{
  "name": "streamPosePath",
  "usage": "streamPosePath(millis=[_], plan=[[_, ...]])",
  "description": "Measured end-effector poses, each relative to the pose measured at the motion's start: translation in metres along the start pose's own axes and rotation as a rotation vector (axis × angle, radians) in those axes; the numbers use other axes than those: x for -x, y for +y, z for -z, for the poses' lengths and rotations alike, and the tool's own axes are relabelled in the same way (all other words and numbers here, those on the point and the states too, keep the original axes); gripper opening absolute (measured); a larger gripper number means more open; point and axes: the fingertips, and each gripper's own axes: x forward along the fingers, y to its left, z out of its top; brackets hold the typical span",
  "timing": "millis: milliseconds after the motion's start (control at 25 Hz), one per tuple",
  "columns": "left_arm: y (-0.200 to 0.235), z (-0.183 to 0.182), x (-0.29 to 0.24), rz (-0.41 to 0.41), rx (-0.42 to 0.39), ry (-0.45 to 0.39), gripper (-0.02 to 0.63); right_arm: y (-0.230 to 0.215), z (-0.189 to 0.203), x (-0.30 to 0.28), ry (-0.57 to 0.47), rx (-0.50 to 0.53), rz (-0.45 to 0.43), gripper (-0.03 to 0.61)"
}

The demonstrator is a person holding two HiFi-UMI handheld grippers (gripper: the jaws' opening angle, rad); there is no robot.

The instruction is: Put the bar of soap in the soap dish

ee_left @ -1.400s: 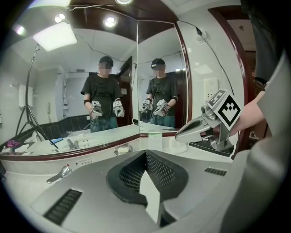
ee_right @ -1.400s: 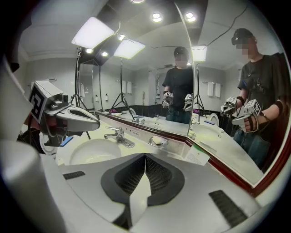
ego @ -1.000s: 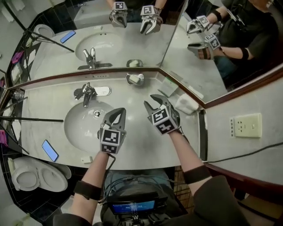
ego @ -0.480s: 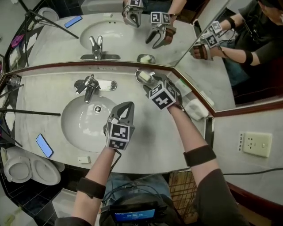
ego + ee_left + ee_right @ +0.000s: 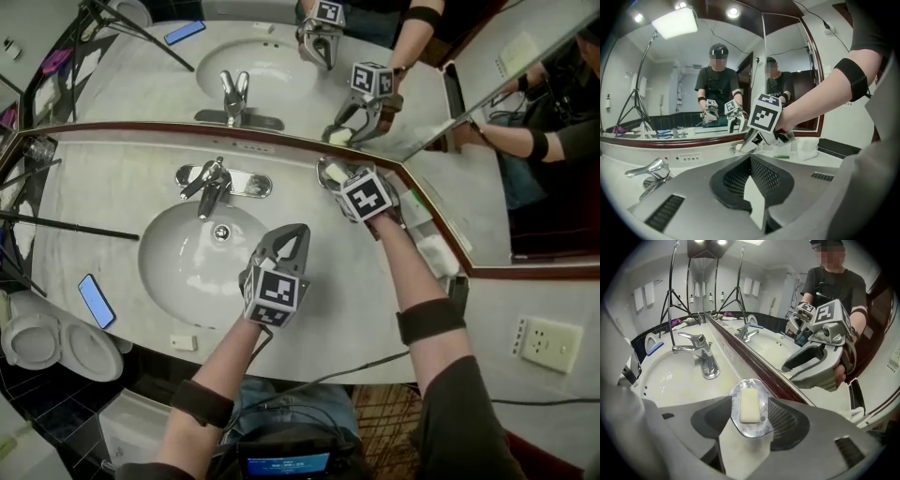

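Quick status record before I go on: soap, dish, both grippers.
soap: pale bar, lying flat in the soap dish
soap dish: on the counter, right of the faucet
right gripper: fingers have just been opening; open, one on either side of the dish, not visibly pressing on it
left gripper: shut, empty, by the right edge of the sink
task: soap already in the dish

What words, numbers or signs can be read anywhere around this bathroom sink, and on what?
No text reads clearly.
Small printed label on the white ledge under the mirror: too small.
White card with green strip: blurred.
Blue-lit screen at the person's waist: blurred.
Black-and-white square marker cube: pattern only, no letters.
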Motion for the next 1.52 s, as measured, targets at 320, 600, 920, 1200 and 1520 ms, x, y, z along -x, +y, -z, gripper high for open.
streamPosePath(millis=[320,600,920,1200,1520], plan=[[0.008,0.005,0.002,-0.009,0.008,0.005,0.002,0.008,0.002,-0.012,0.051,0.049,-0.045,0.146],[0.004,0.007,0.008,-0.011,0.005,0.014,0.002,0.016,0.003,0.001,0.022,0.045,-0.038,0.144],[0.0,0.0,0.027,-0.016,-0.038,0.024,0.002,0.026,-0.002,0.067,-0.201,-0.135,-0.047,0.144],[-0.009,-0.026,0.062,0.003,-0.121,0.015,0.002,0.058,0.027,0.144,-0.355,-0.295,-0.041,0.144],[-0.026,-0.033,0.095,0.012,-0.116,0.01,0.002,0.089,0.069,0.228,-0.641,-0.679,-0.074,0.144]])
